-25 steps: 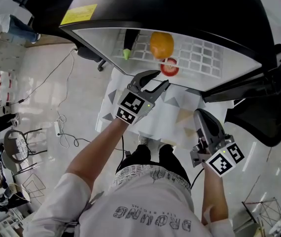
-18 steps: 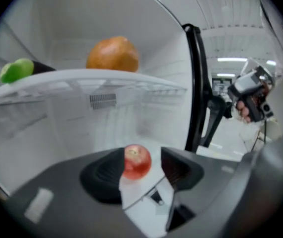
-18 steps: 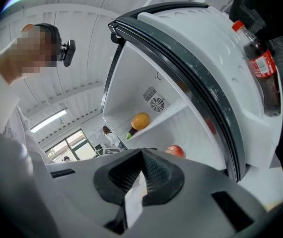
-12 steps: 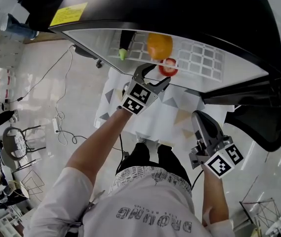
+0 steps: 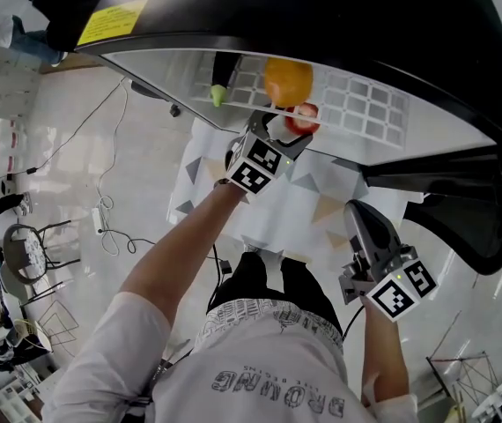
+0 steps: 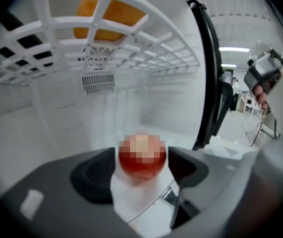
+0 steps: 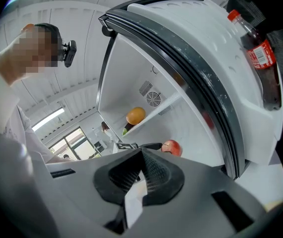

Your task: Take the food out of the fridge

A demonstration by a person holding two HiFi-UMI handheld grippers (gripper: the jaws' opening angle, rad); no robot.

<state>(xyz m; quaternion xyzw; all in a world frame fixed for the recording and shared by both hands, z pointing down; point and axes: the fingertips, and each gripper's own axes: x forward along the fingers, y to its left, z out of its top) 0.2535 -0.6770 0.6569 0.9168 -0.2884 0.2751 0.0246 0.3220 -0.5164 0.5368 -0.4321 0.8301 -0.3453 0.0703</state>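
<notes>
A red apple (image 5: 302, 118) sits on the fridge's lower floor, below a white wire shelf (image 5: 357, 104) that carries an orange (image 5: 287, 82). My left gripper (image 5: 288, 132) reaches into the fridge with its jaws opening. In the left gripper view the apple (image 6: 142, 157) lies between the wide-spread jaws of that gripper (image 6: 142, 171), and the pads stand clear of it. The orange (image 6: 109, 14) shows above through the shelf. My right gripper (image 5: 357, 214) hangs outside the fridge, shut on nothing, its pads (image 7: 149, 175) meeting.
A green-tipped item (image 5: 219, 95) lies at the wire shelf's left end. The open fridge door (image 7: 221, 78) holds a cola bottle (image 7: 260, 53). A patterned mat (image 5: 313, 205) covers the floor in front, and a cable (image 5: 110, 227) trails at the left.
My left gripper has pushed forward and down into the fridge up to the apple, and its jaws have spread wider. The right gripper has stayed where it was.
</notes>
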